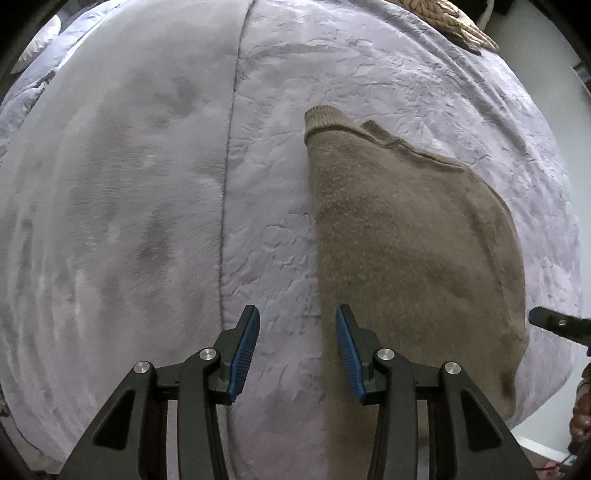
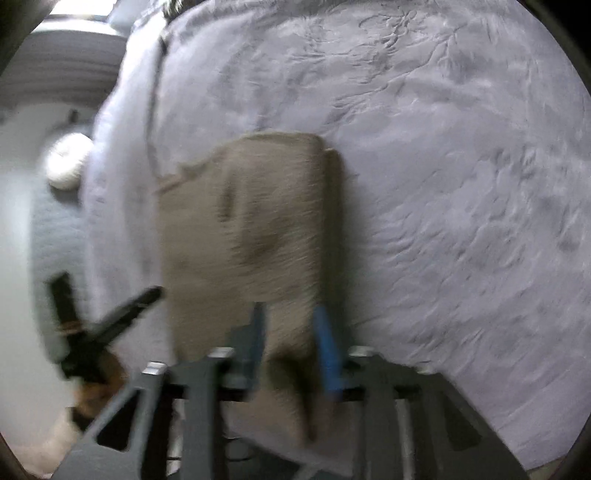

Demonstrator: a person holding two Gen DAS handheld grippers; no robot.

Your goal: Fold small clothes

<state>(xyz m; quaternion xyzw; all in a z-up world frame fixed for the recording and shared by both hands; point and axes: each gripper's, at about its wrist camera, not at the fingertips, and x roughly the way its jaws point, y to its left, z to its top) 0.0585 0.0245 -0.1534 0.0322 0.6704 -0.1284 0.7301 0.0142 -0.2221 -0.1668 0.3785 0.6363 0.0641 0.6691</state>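
Pale lavender bedding covers a bed [image 1: 369,85], crinkled on one half and smooth and plush on the other, with a seam running between the two.

Looking straight down, the left gripper [image 1: 297,350] has its jaws apart with nothing between them; only crinkled bedding shows in the gap. Its right blue pad [image 1: 349,354] sits just at the left edge of a brown knitted garment [image 1: 406,240], which lies flat on the crinkled half of the bed. A ribbed cuff or hem [image 1: 323,118] marks the garment's far corner, and a stitched edge runs diagonally from there toward the right.

In the blurred right wrist view, the right gripper [image 2: 291,350] stands over the near end of the same garment [image 2: 258,221]. Its jaws are apart, and a strip of brown fabric lies in the gap; whether the pads press on it is hard to tell through the blur, but they appear clear of it. The left gripper [image 2: 110,317] shows at the lower left of that view, beside the garment's edge.

Farther off, a tan cable-knit item [image 1: 443,18] rests at the far edge of the bed.
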